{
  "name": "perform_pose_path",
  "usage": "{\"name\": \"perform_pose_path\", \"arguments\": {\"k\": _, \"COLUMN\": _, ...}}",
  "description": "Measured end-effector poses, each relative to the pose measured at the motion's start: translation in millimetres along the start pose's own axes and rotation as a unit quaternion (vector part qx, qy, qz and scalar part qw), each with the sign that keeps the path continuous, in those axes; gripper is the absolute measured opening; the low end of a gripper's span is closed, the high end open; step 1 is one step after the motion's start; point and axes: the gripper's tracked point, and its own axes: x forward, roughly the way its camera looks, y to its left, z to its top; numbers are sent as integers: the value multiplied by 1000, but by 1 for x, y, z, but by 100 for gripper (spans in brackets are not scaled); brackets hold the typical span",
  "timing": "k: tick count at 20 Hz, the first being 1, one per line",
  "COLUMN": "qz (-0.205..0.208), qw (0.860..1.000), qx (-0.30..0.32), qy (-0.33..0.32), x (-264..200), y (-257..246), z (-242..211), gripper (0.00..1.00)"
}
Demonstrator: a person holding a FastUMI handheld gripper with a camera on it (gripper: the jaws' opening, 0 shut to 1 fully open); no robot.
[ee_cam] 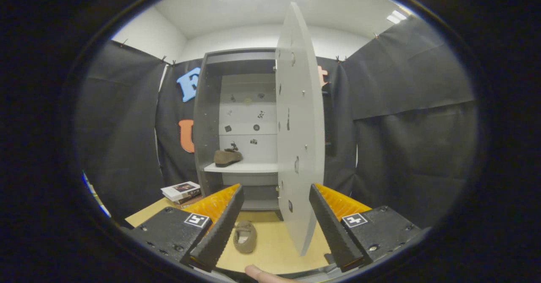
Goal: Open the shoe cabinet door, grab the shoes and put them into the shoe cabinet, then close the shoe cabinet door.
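The grey shoe cabinet (211,105) stands ahead with its door (300,126) swung wide open, edge-on toward me. One brown shoe (227,156) rests on the white shelf (243,168) inside. A second brown shoe (245,237) lies on the wooden table (274,249) below, between my fingers and closer to the left one. My gripper (274,228) is open and holds nothing; the door's lower corner hangs between the fingers, nearer the right one.
A stack of books (181,191) lies on the table left of the cabinet's base. Black cloth walls close in the left and right sides. A fingertip (260,273) shows at the very bottom below the gripper.
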Motion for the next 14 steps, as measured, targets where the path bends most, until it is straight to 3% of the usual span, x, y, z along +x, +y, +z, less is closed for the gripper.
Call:
{"name": "perform_pose_path", "arguments": {"k": 9, "qz": 69, "qw": 996, "qx": -13, "qy": 54, "x": 49, "y": 89, "z": -82, "gripper": 99}}
{"name": "perform_pose_path", "arguments": {"k": 14, "qz": 69, "qw": 992, "qx": -3, "qy": 107, "x": 95, "y": 111, "z": -145, "gripper": 99}}
